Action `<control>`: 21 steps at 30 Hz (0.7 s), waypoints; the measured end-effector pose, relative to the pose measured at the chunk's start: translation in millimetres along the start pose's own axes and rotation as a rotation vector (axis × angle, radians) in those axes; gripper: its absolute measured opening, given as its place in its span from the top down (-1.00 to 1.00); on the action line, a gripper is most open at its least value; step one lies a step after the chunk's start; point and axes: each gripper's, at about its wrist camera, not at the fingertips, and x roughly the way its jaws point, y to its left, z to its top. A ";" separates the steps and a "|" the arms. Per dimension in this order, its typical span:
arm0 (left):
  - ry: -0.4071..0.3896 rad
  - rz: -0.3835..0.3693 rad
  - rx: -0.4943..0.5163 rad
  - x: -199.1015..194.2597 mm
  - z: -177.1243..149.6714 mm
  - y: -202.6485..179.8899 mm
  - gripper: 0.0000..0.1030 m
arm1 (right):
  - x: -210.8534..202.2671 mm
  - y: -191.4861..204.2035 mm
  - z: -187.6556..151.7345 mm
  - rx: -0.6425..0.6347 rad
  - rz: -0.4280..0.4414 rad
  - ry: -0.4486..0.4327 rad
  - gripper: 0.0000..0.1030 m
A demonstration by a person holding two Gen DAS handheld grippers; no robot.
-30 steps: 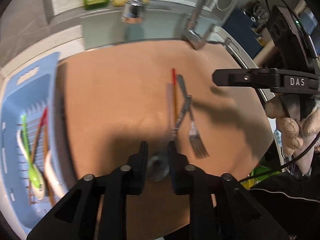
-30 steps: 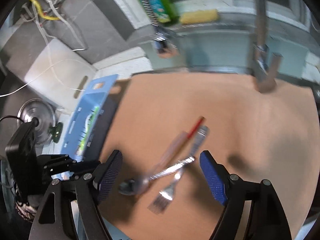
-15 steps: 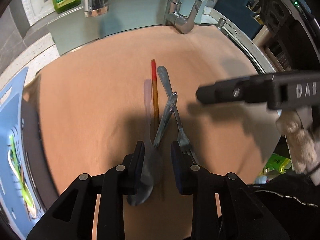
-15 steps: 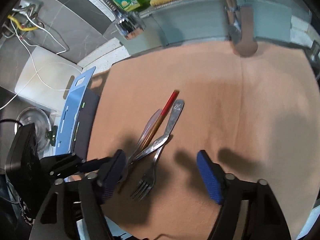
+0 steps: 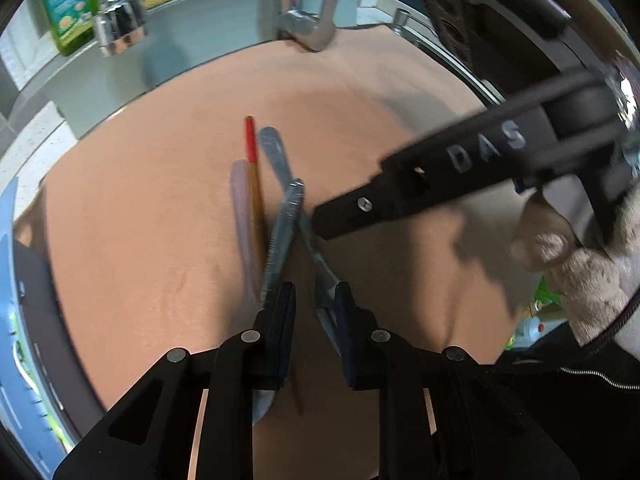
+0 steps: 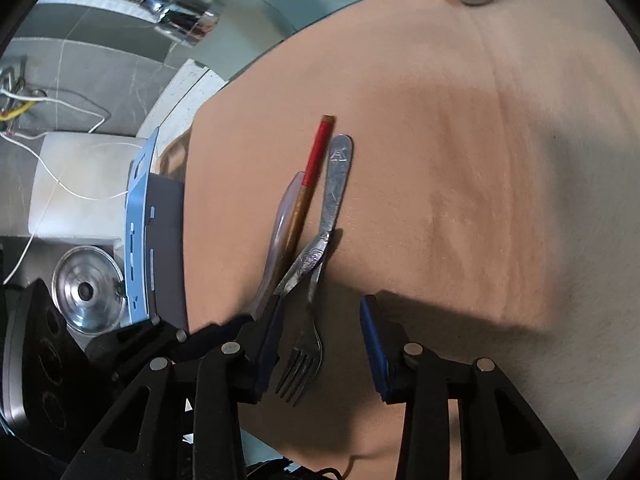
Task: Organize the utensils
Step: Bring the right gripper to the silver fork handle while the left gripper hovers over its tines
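Lowered since a second ago onto a cluster of utensils on the tan-covered desk, both grippers. Left gripper narrow and closing, its fingers straddling the crossing of spoon and fork, no firm grip visible. Right gripper half open and closing around the fork's tines, pads clear of it. Red-tipped chopstick and a pale translucent utensil alongside. Blue basket at the desk's left edge

"DAS" on the right gripper — bottle label seemingly unreadable.
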 end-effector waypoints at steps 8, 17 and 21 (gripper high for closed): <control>0.041 0.037 0.006 14.0 -0.5 5.8 0.73 | -0.9 -4.0 3.3 0.007 -0.010 0.004 0.31; 0.022 0.105 -0.060 18.7 5.3 22.8 0.75 | 3.8 -2.4 8.8 0.015 -0.018 0.021 0.31; -0.014 0.007 -0.124 5.7 3.3 21.5 0.71 | 4.1 -4.4 12.0 0.032 -0.004 0.031 0.31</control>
